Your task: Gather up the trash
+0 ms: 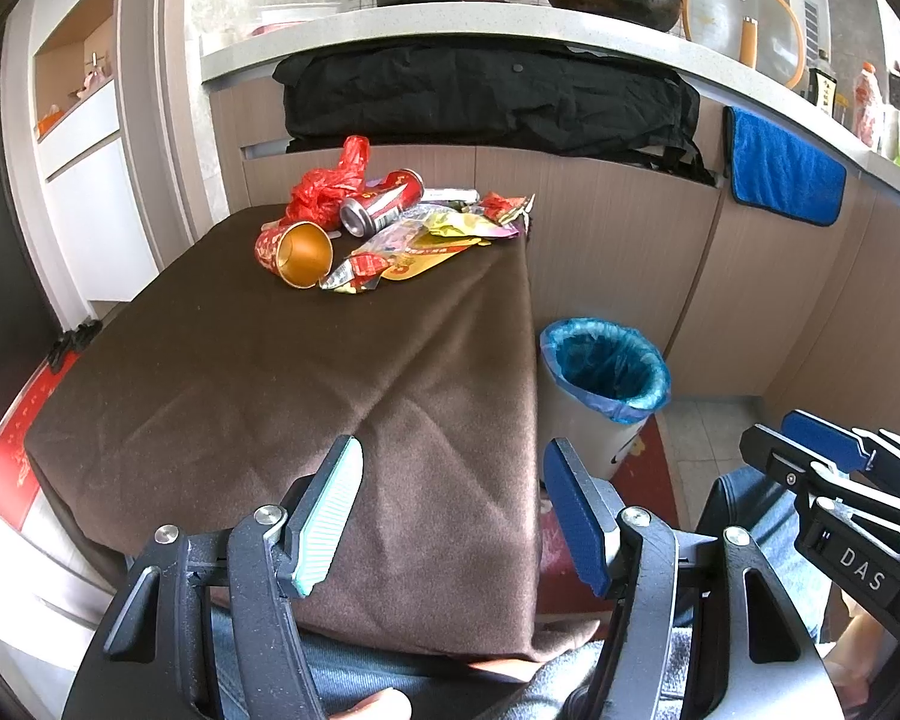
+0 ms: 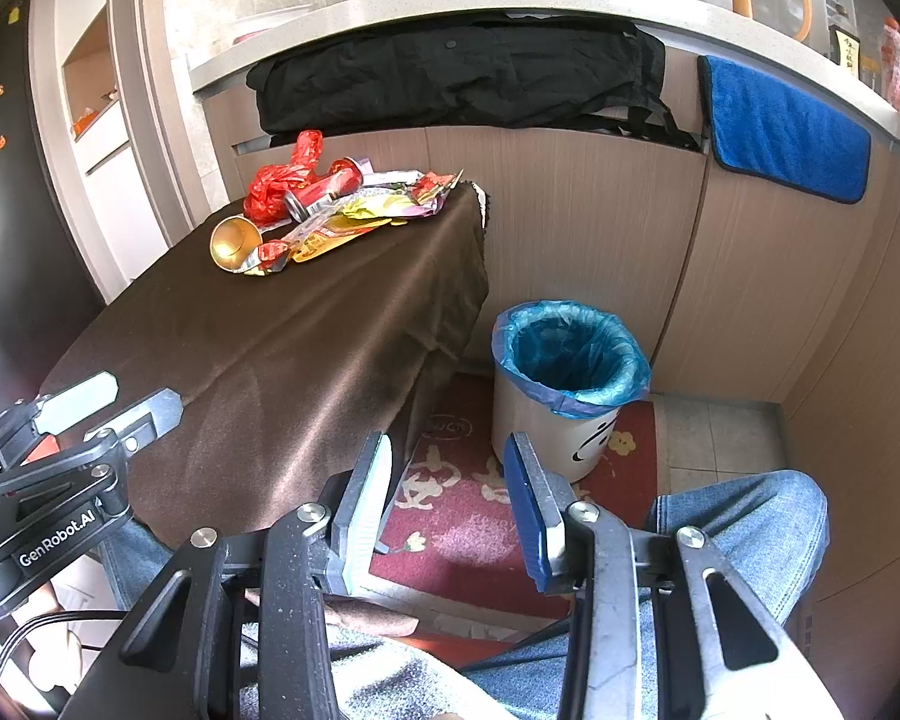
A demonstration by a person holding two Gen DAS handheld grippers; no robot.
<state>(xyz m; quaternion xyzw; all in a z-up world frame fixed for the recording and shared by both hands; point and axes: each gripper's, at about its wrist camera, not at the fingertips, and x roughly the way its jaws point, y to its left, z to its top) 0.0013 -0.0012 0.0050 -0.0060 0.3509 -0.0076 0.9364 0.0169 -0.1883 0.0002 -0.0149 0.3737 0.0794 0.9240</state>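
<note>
Nothing looks collected yet: the trash, a gold paper cup (image 1: 300, 253), a red can (image 1: 381, 202), a red plastic bag (image 1: 330, 180) and crumpled wrappers (image 1: 426, 240), lies heaped at the far end of the brown-clothed table (image 1: 270, 396). The blue-lined bin (image 2: 570, 360) on the floor to the table's right looks empty. The left gripper (image 1: 450, 516) and the right gripper (image 2: 450, 510) both hang open and empty at the near edge, well apart from the pile, so every piece is left to pick up.

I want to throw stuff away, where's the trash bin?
The trash bin, lined with a blue bag, stands on the floor right of the brown-covered table, on a red mat, in front of the wooden cabinets.
</note>
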